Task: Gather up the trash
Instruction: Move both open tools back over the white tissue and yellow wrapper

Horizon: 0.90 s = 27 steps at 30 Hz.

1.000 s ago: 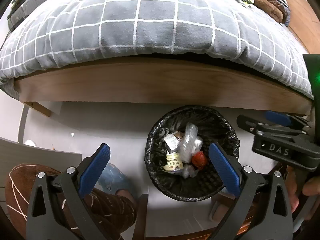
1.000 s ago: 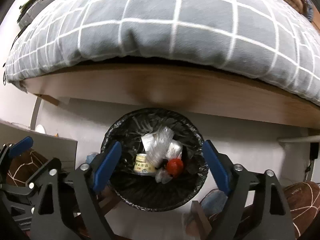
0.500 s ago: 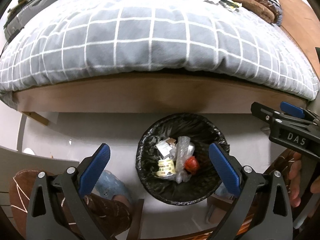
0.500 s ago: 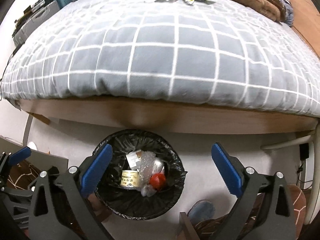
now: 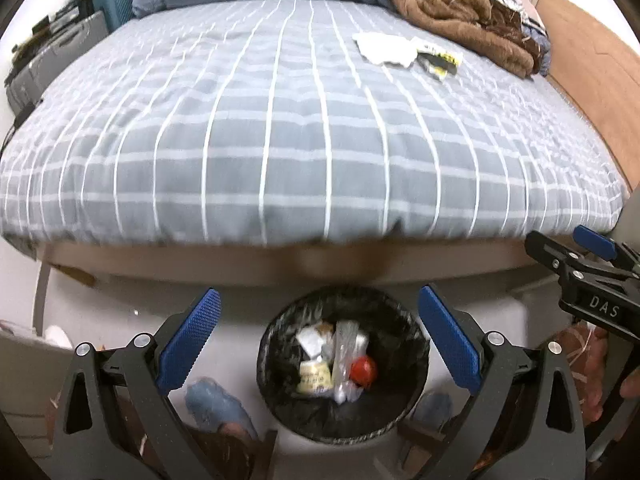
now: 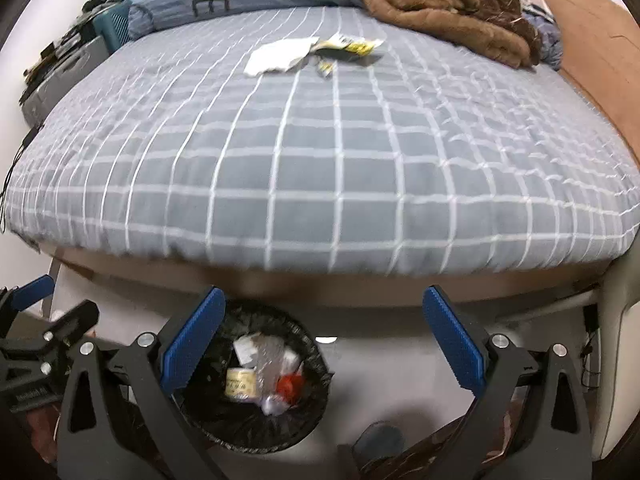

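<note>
Two wrist views, steeply downward over a lined bin [image 5: 343, 364] (shared, with the bed [image 6: 320, 160] beyond).

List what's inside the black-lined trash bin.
In the trash bin: a yellow-labelled container, a red round piece, clear crinkled plastic and white scraps. Anything underneath is covered.
</note>
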Motion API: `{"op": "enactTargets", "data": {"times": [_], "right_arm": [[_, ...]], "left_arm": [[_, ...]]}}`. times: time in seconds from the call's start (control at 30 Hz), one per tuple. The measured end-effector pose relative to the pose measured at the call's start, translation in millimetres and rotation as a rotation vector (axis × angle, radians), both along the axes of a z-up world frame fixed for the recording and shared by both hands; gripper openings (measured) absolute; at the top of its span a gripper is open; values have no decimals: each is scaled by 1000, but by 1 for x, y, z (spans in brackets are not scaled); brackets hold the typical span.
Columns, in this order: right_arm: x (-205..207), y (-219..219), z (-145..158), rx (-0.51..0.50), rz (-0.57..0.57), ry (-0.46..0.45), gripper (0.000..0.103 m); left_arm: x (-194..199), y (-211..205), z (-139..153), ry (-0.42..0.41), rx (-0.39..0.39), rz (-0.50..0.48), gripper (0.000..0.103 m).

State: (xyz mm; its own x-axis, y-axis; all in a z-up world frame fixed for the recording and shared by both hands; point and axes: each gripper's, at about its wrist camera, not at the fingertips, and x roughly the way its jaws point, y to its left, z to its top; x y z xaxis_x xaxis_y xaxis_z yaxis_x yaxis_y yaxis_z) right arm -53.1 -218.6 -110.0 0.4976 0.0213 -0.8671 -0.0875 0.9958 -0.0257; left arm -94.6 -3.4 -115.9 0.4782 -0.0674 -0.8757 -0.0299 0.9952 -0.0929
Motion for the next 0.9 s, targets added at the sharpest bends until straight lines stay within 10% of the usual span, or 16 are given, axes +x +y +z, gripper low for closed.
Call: {"op": "enactTargets", "data": {"times": [0.9], "right_arm": [[233, -57, 16, -26, -67, -56, 95]], "left_arm": [[253, -54, 16, -109, 17, -59, 97]]}}
